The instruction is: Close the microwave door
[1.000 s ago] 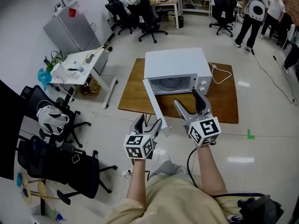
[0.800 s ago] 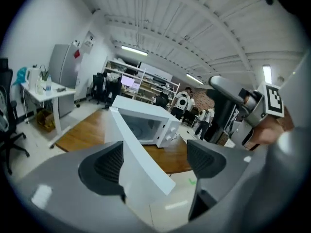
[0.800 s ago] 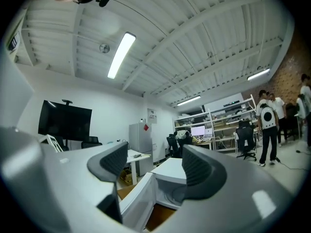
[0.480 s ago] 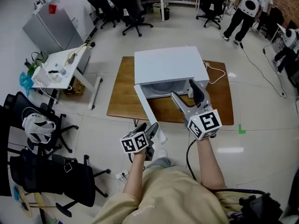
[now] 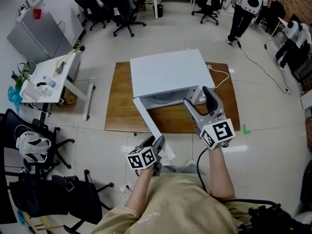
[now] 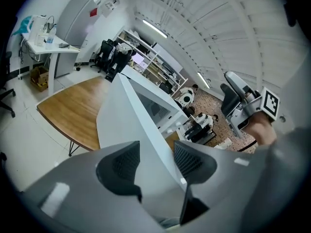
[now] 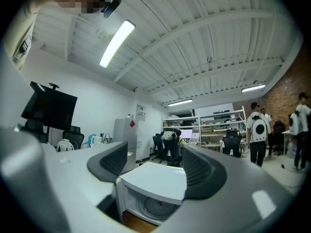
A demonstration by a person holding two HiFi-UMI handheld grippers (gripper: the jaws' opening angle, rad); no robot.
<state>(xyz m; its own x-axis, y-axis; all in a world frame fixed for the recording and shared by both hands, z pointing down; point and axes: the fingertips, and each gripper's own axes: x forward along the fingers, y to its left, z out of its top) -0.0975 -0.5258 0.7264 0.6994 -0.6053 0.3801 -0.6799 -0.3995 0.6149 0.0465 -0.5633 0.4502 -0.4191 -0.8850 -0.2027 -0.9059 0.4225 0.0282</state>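
Note:
A white microwave (image 5: 168, 72) stands on a low wooden table (image 5: 119, 106). Its door (image 5: 148, 121) is swung wide open toward me at the left. My left gripper (image 5: 155, 141) is at the door's outer end. In the left gripper view the door's edge (image 6: 146, 130) runs between the jaws of the left gripper (image 6: 156, 161), which are closing round it; I see no firm press of the pads. My right gripper (image 5: 197, 96) hangs open before the oven's control side with nothing in it. The right gripper view looks between the right gripper's (image 7: 153, 166) jaws into the microwave's (image 7: 155, 181) open cavity.
A white power cord (image 5: 219, 79) lies on the table's right side. A white desk (image 5: 46, 79) and a grey cabinet (image 5: 29, 38) stand at the left, with office chairs (image 5: 34, 145) close by. A person (image 5: 243, 9) stands at the back right.
My left gripper has dropped to the door's outer end and its jaws have narrowed round the edge. The right gripper has moved forward toward the microwave. The door stays open.

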